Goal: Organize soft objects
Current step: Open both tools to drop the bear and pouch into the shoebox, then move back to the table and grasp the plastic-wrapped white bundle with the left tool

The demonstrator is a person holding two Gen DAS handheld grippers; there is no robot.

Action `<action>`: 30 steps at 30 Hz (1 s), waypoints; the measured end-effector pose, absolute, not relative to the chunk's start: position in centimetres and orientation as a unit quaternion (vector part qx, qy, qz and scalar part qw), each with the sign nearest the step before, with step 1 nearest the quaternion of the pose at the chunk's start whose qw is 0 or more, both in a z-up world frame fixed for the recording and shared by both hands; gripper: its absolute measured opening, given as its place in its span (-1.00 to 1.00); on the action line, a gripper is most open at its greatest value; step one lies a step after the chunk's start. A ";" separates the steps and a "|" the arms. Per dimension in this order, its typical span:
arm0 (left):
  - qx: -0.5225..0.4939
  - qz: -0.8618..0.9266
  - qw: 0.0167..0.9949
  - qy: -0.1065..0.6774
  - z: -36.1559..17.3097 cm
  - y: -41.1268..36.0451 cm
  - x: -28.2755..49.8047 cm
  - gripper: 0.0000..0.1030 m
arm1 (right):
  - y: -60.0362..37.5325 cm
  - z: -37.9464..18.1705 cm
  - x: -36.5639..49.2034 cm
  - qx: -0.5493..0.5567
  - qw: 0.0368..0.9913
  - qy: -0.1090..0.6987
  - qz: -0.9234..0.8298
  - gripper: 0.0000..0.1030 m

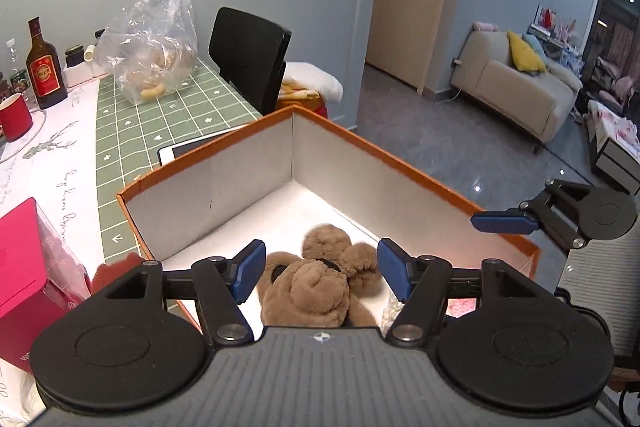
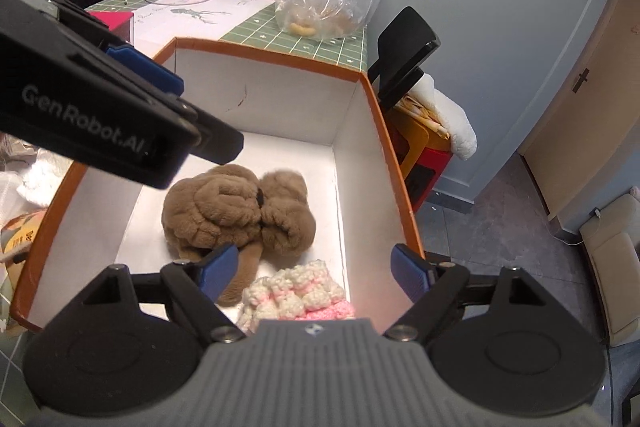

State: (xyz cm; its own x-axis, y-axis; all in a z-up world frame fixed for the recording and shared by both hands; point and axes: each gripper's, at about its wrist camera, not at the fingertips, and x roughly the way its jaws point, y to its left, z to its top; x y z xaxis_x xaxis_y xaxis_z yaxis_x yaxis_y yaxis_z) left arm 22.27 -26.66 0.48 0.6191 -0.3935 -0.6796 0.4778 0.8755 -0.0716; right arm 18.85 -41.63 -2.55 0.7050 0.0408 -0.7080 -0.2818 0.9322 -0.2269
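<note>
A brown plush toy (image 2: 240, 215) lies on the white floor of an orange-rimmed box (image 2: 280, 61); a pink-and-white fluffy knit piece (image 2: 296, 297) lies beside it, nearer the right camera. In the left wrist view the plush toy (image 1: 316, 287) sits below my left gripper (image 1: 322, 273), whose blue pads stand apart on either side without pressing it. My right gripper (image 2: 316, 273) is open above the knit piece, with nothing gripped. The left gripper's body (image 2: 100, 123) crosses the right wrist view at upper left. A clear plastic bag (image 1: 154, 39) with more plush stands on the table.
The box (image 1: 400, 163) rests at the table's edge, next to a black chair (image 1: 248, 59) piled with cloth. A liquor bottle (image 1: 44, 67), red cup (image 1: 14, 119), pink box (image 1: 28, 275) and tablet (image 1: 192, 149) share the table. Sofa (image 1: 516, 87) and floor lie to the right.
</note>
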 end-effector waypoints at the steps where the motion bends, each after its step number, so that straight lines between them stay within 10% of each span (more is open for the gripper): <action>1: 0.061 -0.243 0.898 0.361 0.7 -26.6 22.2 0.46 | -41.6 -2.4 18.7 -0.161 0.909 0.373 0.088 0.60; 30: 0.085 -0.210 0.929 0.292 7.9 -11.0 15.5 0.55 | -32.0 3.4 12.8 -0.137 0.932 0.299 0.152 0.60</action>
